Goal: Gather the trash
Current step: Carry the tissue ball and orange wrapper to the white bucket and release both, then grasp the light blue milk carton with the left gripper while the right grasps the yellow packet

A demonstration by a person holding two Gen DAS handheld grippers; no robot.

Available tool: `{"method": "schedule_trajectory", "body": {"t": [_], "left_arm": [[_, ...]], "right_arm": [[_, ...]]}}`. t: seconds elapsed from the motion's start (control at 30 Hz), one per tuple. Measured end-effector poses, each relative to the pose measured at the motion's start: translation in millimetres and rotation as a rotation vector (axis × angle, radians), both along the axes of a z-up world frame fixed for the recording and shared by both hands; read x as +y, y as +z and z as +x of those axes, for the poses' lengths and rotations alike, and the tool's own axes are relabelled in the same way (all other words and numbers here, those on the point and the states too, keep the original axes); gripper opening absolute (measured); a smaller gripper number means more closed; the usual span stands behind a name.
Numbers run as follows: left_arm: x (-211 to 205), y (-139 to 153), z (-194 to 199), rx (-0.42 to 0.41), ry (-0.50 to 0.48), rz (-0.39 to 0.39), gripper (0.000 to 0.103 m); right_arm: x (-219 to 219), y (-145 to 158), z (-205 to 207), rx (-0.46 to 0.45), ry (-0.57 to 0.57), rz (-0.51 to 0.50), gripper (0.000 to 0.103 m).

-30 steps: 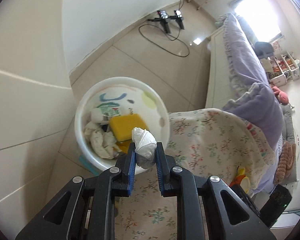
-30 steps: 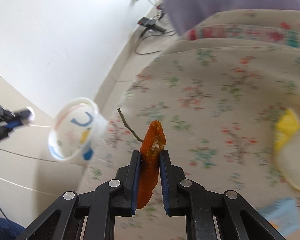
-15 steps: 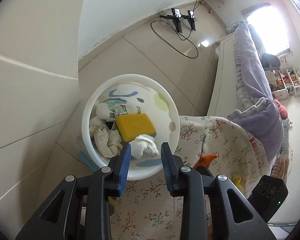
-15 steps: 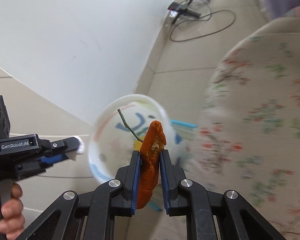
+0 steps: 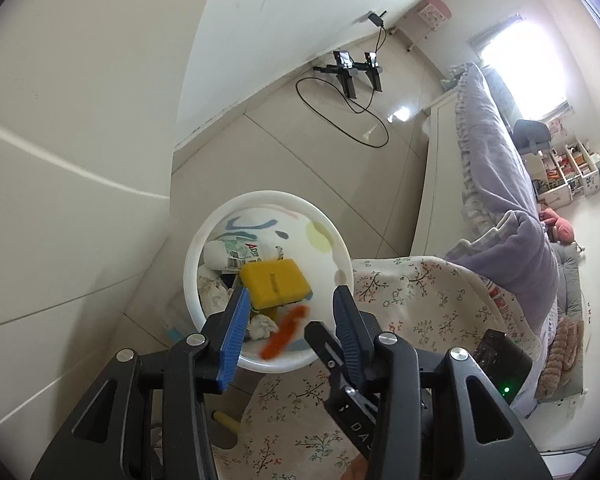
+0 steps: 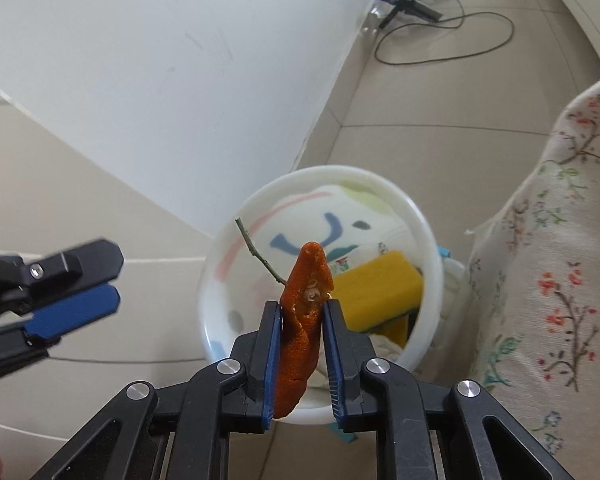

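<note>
The white trash bin (image 5: 268, 194) stands on the floor, holding a yellow sponge (image 5: 274, 284), a plastic bottle (image 5: 236, 254) and crumpled tissue (image 5: 262, 326). My left gripper (image 5: 291, 296) hovers over the bin's near rim with its jaws opening and nothing between them. In the right wrist view my right gripper (image 6: 302, 312) holds an orange peel (image 6: 304, 280) with a thin twig (image 6: 256, 248) on it, right above the bin (image 6: 332, 170). Its jaws are opening, but both pads still touch the peel. The peel (image 5: 284, 332) shows blurred in the left wrist view. A left finger (image 6: 76, 264) is at the left.
A floral cloth (image 5: 420, 300) covers the surface right of the bin, also visible as the floral cloth (image 6: 560, 280). A tripod with cable (image 5: 352, 72) lies on the tiled floor beyond. Purple bedding (image 5: 496, 184) is at the right; a white wall is at the left.
The left gripper let the white tissue wad drop into the bin and its jaws spread. The right gripper carried the orange peel from over the floral cloth to above the bin.
</note>
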State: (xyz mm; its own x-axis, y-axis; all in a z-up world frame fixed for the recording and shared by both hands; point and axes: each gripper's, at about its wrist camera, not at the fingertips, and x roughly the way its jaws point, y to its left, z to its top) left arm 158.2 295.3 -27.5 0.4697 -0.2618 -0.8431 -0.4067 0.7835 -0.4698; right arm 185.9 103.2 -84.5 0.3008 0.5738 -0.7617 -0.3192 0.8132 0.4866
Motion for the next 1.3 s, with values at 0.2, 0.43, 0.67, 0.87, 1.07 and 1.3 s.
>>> {"method": "schedule_trajectory", "body": {"t": [0.2, 0.43, 0.67, 0.87, 1.07, 1.3], "left_arm": [[-15.0, 3.9, 2.3, -0.010, -0.041, 0.013, 0.046], [-61.8, 8.3, 10.3, -0.022, -0.162, 0.023, 0.046], [-159.9, 19.0, 9.7, -0.056, -0.427, 0.141, 0.046], [-246.4, 13.3, -5.9, -0.062, -0.630, 0.190, 0.054], [-334.3, -5.9, -39.1, -0.054, -0.858, 0.209, 0.061], [-410.0, -28.5, -65.3, -0.071, -1.033, 0.307, 0.065]], "right_arm": [[8.9, -5.3, -3.3, -0.012, 0.018, -0.059, 0.054], [-34.2, 16.3, -16.2, -0.036, -0.022, -0.082, 0.055], [-119.3, 43.1, -38.4, -0.048, -0.092, -0.152, 0.058], [-215.1, 65.3, -63.9, -0.061, -0.139, -0.298, 0.064], [-329.1, 79.6, -77.6, -0.091, -0.282, -0.375, 0.072], [-416.7, 77.8, -81.3, -0.017, -0.480, -0.348, 0.073]]}}
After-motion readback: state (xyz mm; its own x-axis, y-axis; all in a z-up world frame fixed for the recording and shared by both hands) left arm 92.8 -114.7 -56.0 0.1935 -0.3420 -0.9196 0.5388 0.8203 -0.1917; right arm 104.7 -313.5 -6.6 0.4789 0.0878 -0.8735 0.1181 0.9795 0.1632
